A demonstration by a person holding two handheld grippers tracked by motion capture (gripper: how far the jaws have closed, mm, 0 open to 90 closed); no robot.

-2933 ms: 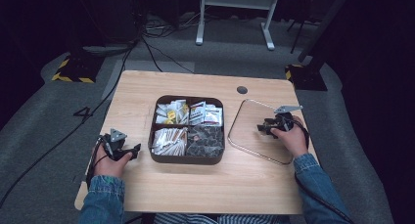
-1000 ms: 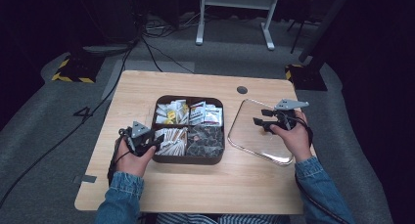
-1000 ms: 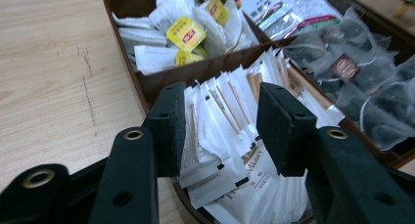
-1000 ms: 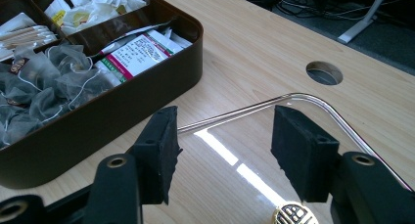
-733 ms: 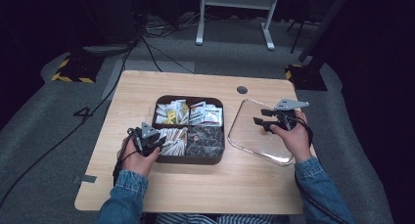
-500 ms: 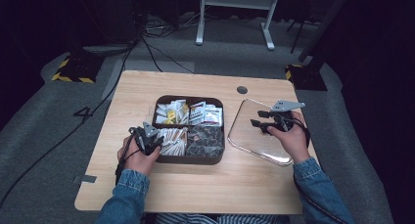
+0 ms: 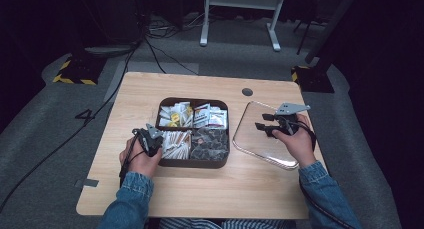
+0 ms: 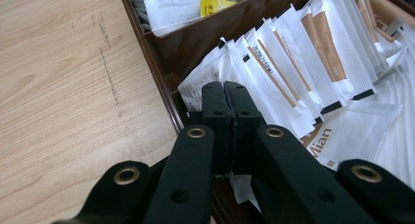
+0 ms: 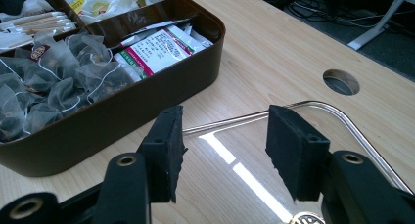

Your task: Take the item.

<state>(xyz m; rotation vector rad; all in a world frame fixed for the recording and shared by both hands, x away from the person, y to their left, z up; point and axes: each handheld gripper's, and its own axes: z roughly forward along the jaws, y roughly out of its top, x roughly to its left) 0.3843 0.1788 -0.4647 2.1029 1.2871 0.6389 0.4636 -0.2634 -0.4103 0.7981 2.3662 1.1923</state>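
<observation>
The left claw (image 8: 226, 94) has just been closed on a white sachet (image 8: 205, 89) in the brown box (image 7: 192, 163). The right claw (image 9: 222, 145) is held part open above the clear lid (image 7: 255, 139), nothing gripped.

left gripper (image 7: 150, 138) at sachets (image 7: 175, 143), perhaps gripping

Legible text is limited. In the left gripper view, a white sachet (image 8: 350, 131) lying in the brown compartment tray (image 8: 161, 72) carries the brown letters "Mian" along its lower edge; the word may continue beyond what is visible. The small black print running along the neighbouring white-and-brown stick packets (image 8: 293, 62) is too fine to read. In the high view, a large dark numeral "4" (image 7: 86, 116) is marked on the grey floor left of the table (image 7: 150, 89). Printing on the red-and-white packets (image 9: 159, 45) in the right gripper view is illegible.
</observation>
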